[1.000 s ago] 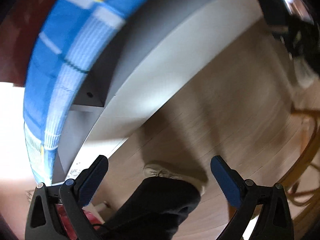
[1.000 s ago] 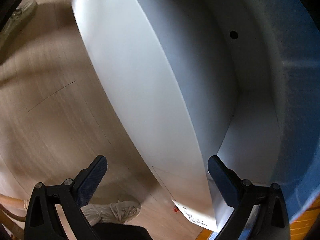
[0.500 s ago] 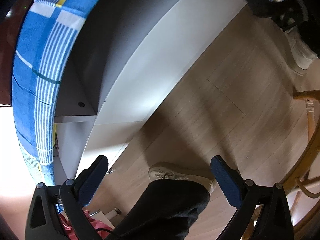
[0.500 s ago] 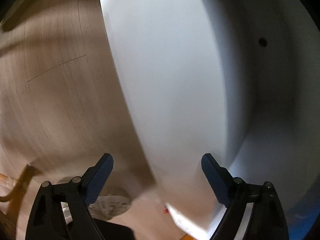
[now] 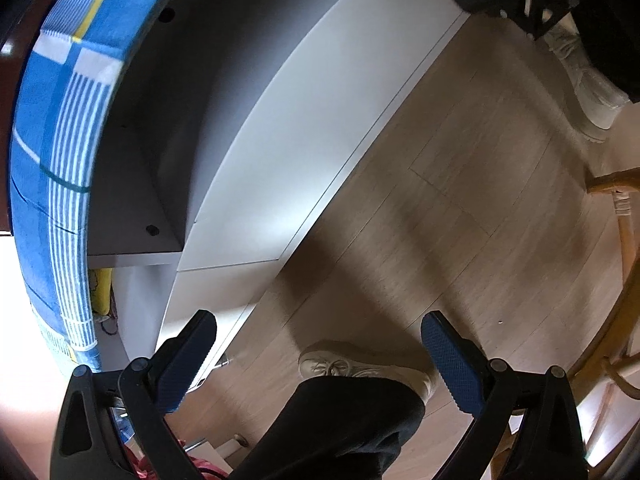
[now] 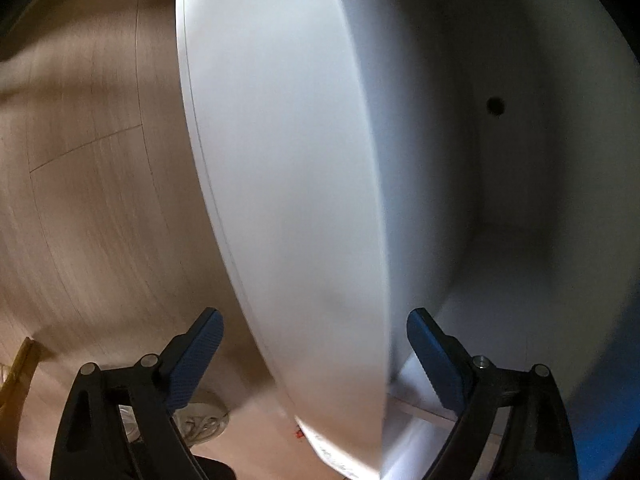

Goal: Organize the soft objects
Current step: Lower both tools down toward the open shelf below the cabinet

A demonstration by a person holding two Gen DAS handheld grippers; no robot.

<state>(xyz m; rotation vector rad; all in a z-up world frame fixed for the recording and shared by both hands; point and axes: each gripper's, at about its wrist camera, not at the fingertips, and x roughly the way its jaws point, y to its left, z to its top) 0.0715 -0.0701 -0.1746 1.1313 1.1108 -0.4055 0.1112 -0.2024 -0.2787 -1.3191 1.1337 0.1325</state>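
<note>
**Cloth on top of the shelf, both tongs empty**

Cloth (image 5: 60, 152), blue with white stripes and a yellow line, lies along the top of a white shelf (image 5: 288, 128) at the left edge of the left wrist view. It hangs down past the shelf's upper edge, which suggests it was draped or stacked there as the soft thing being sorted. A yellow item (image 5: 100, 292) sits tucked in a lower compartment just beneath it; what it is cannot be made out.

The left tongs (image 5: 318, 354) stand wide apart with nothing between the pads, pointing down at the wooden floor (image 5: 460, 200) and the person's shoe (image 5: 348, 366) and dark trouser leg. That aim looks like a carrying pose between grasps, not an approach to anything. The right tongs (image 6: 314, 354) are likewise spread and empty, facing an empty white compartment of the shelf (image 6: 280, 160), its front edge running between the pads but apparently well beyond them.

Much is unclear. The right wrist view is blurred, so the compartment's depth and contents are hard to judge; a blue patch (image 6: 600, 420) at the lower right may be the same cloth. In the left wrist view, something red (image 5: 200, 470) shows at the bottom behind the tongs, cut off. A wicker chair (image 5: 616, 280) is clipped at the right, and a second shoe (image 5: 588, 84) appears above it.
</note>
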